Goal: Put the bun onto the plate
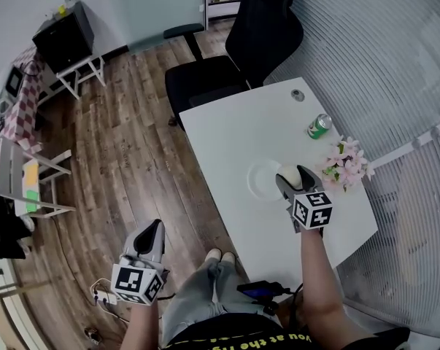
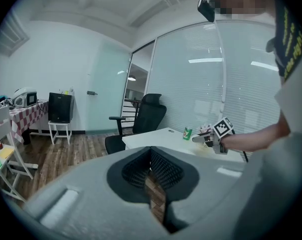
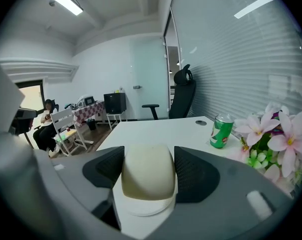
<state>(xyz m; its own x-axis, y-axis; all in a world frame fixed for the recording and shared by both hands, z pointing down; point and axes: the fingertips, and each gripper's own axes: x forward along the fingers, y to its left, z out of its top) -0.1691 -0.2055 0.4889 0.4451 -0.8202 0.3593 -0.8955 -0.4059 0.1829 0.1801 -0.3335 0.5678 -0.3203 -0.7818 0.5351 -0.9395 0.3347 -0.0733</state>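
Note:
A pale, rounded bun [image 3: 148, 171] sits squeezed between the two dark pads of my right gripper [image 3: 148, 170], which is shut on it. Just beneath the bun lies the white plate [image 3: 140, 207]. In the head view the bun [image 1: 288, 173] hangs over the right edge of the plate [image 1: 261, 180] on the white table [image 1: 234, 133], with the right gripper [image 1: 295, 181] reaching in from the near side. My left gripper [image 1: 155, 230] hangs off the table over the wooden floor, beside the person's knee. Its jaws [image 2: 151, 156] are shut with nothing in them.
A green can [image 1: 319, 126] and a bunch of pink flowers [image 1: 346, 165] stand right of the plate, close to the right gripper. A black office chair [image 1: 238, 49] is at the table's far end. A white folding chair [image 1: 26, 181] stands far left.

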